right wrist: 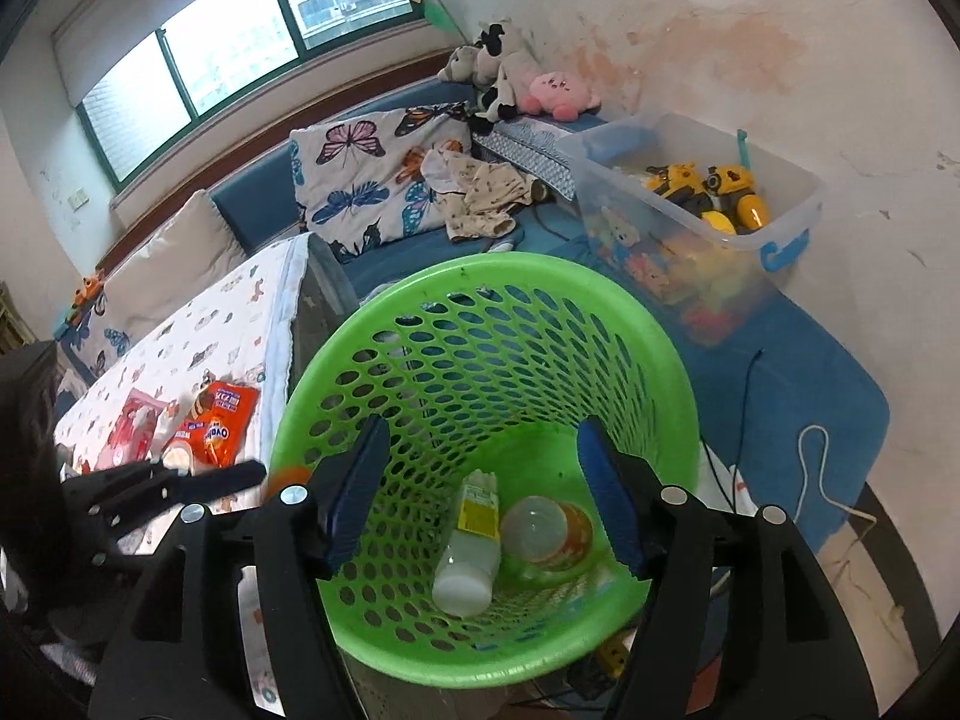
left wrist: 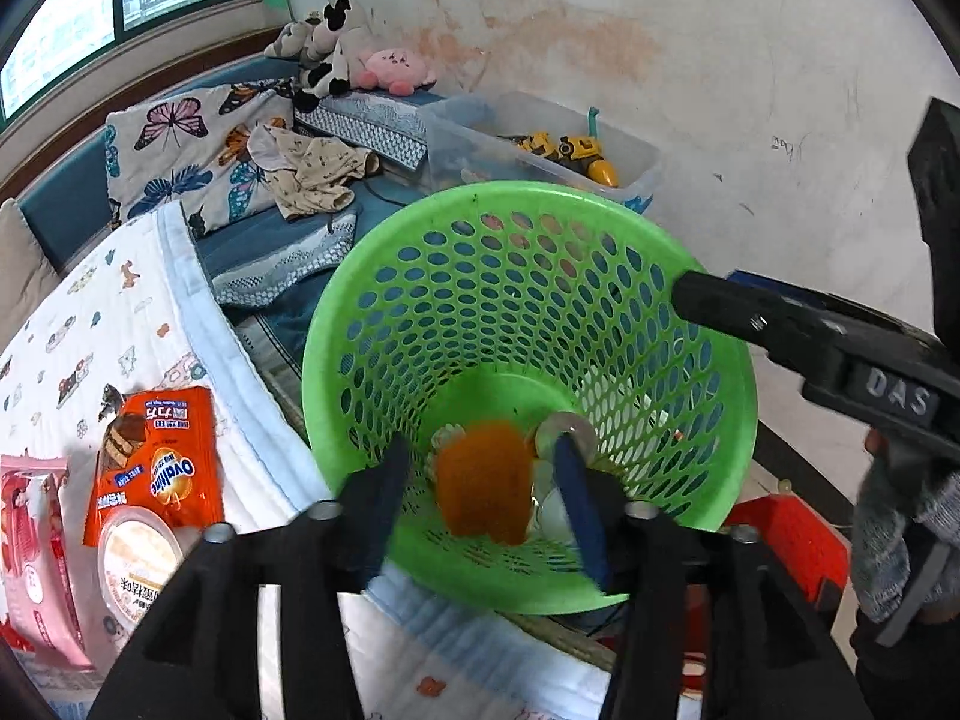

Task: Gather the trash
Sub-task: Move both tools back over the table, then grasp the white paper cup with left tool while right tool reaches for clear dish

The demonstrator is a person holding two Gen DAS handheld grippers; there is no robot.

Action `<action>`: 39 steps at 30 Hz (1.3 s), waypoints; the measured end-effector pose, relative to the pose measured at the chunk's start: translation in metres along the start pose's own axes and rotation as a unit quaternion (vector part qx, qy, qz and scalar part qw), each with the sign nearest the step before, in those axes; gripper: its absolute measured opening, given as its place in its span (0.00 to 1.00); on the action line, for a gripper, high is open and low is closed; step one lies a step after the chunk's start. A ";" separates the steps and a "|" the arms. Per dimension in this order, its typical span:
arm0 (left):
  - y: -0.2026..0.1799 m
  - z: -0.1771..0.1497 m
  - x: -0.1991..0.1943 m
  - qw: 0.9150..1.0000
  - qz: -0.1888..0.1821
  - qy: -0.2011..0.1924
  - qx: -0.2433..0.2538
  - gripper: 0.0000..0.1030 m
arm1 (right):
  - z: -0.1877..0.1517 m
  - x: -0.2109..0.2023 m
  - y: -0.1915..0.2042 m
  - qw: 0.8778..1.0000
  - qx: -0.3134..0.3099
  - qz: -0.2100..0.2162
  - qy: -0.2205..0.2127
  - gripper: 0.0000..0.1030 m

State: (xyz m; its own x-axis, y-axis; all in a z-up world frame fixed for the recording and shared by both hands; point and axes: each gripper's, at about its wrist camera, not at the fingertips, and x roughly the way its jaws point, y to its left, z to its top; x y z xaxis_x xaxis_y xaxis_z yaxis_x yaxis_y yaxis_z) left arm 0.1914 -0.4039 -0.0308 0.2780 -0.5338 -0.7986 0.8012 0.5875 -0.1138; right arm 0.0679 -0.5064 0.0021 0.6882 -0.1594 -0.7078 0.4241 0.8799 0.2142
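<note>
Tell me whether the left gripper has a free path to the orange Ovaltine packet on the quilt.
Probably yes. The Ovaltine packet lies uncovered on the quilt, beside the open left gripper, which hovers over the green basket; nothing stands between.

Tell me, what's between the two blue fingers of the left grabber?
In the left wrist view, a blurry orange piece of trash sits between the left gripper fingers, over the green basket. Whether it is falling cannot be told.

A green basket (right wrist: 480,300) of glossy, perforated plastic is seen; a smooth plastic bottle (right wrist: 468,546) lies inside. The orange wrapper (left wrist: 159,462) is shiny foil — the quilt (left wrist: 90,324) beneath is matt, stitched cloth.
</note>
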 end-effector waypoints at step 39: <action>0.130 -0.219 -0.245 0.942 0.246 -0.156 -0.164 0.76 | -0.116 -0.054 0.163 0.983 -0.115 0.142 -0.006 0.80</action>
State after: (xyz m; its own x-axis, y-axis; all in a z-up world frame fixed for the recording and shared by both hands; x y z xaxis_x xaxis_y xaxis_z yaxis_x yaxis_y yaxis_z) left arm 0.1114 -0.0638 0.0209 0.7571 -0.2705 -0.5947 0.3421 0.9396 0.0082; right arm 0.0313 -0.3019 -0.0026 0.7667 0.1037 -0.6336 0.0705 0.9673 0.2436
